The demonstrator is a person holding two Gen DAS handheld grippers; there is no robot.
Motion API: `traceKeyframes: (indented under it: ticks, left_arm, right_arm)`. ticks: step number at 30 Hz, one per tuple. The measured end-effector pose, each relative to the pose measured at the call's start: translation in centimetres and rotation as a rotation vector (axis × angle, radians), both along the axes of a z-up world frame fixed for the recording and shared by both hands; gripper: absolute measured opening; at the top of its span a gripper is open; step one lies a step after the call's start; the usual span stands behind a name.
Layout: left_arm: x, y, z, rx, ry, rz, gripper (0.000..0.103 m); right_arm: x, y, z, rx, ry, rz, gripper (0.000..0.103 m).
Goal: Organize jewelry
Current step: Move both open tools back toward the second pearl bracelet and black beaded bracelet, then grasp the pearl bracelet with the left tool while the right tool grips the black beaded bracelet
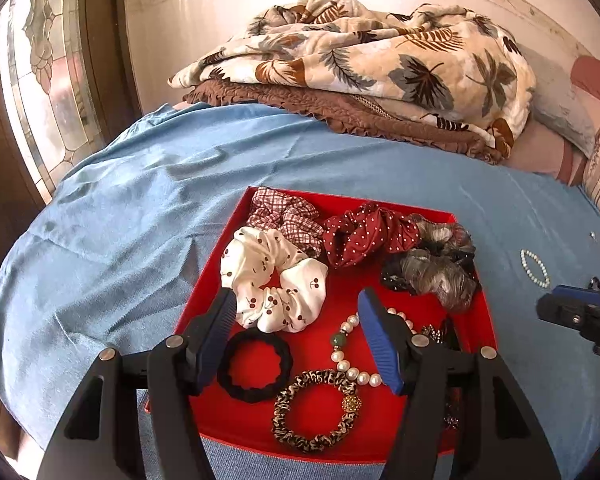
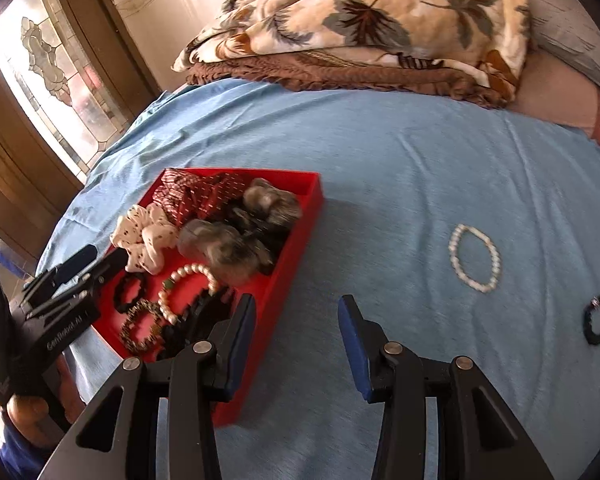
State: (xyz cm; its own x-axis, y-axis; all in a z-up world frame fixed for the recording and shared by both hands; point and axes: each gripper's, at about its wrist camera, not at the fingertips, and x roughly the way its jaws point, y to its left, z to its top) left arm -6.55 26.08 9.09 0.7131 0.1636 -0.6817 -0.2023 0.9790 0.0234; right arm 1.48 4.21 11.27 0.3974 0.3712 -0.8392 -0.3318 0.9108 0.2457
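Both tongs sat nearest the lens: we noted the left gripper with jaws apart and empty above the red tray, and the right gripper likewise apart and empty just right of the tray. Inside the tray lay scrunchies, a black hair tie, a leopard band and a pearl bracelet. Still outside, right of the tray, lay a pearl strand and a dark ring. We judged sorting mostly done. Everything rested on a blue bedsheet; behind the tray, folded leaf-print blankets.
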Motion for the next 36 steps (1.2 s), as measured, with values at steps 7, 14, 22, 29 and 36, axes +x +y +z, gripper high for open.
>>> traceKeyframes:
  ticks: [7,14,22,29,36]
  left_arm:
    - [0.0,-0.6,-0.2,0.032,-0.003,0.009,0.063]
    - [-1.4,-1.5,0.5,0.079,-0.059,0.022,0.063]
    - [-5.3,-3.7,3.8,0.145,-0.158,0.032,0.063]
    - [-6.5,-9.4,7.5,0.077,-0.176,-0.122,0.074]
    - [-3.1,-17.7,7.3,-0.001,-0.071,-0.294,0.074]
  right_arm:
    - [-1.9,-3.5,-0.2,-0.019,-0.005,-0.039,0.053]
    - [-3.9,-10.2,-0.5,-0.023,0.010,-0.147,0.057]
    - [-5.8,-20.9,-1.2,-0.034,0.024,-0.364,0.057]
    - [-4.9,-27.2,-2.2,-0.003,0.024,-0.499,0.057]
    - [-2.0,-28.3,-3.0,0.053,0.031,-0.521,0.057]
